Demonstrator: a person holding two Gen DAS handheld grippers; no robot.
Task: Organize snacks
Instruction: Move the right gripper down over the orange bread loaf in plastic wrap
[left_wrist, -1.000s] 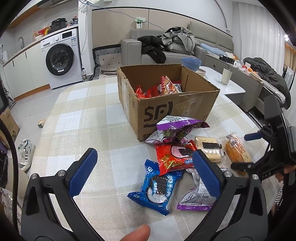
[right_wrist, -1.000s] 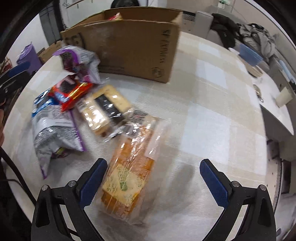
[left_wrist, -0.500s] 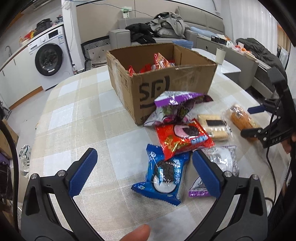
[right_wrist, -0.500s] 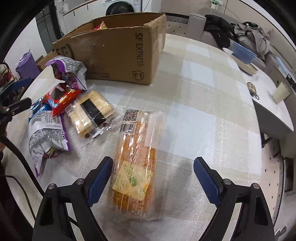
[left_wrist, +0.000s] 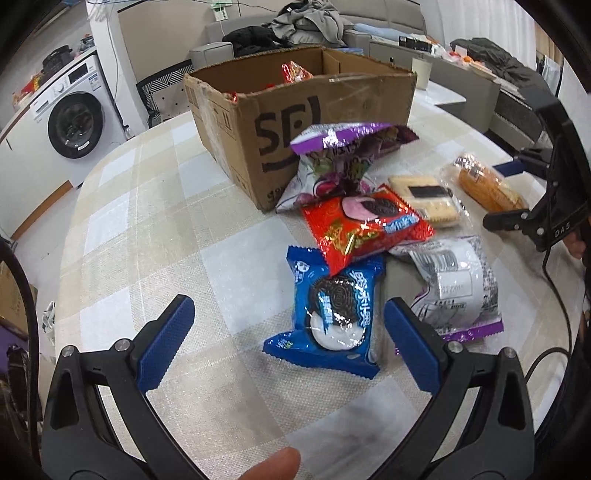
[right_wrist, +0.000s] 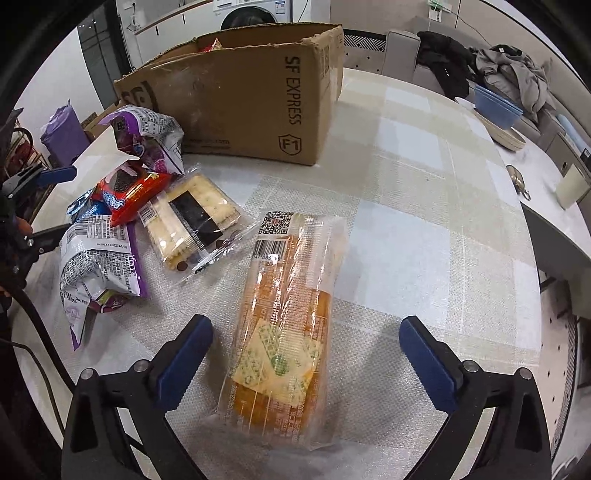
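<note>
We see an open brown cardboard shipping box standing at the far side of the checked beige counter. Inside it only the tops of a few red snack packets show above the rim; the rest of its contents are hidden by the walls.

In front of the box the loose snacks lie in a cluster. A purple and silver foil bag leans against the box's near wall. A red cookie packet overlaps its lower edge, and a blue sandwich-cookie packet lies nearer, its far end tucked under the red one. To the right sit a clear pack of pale crackers, a silver and purple printed bag lying face down, and, furthest right, a long clear-wrapped orange bread loaf.

The print on the packets is too small for us to read, and the blue packet is mostly hidden in the right wrist view.

Our left claw is spread wide and holds nothing; the blue packet lies between its fingertips, untouched. Our right claw is likewise released and wide, with the near end of the bread loaf between its fingers, closer to the left one, without visible contact.
</note>
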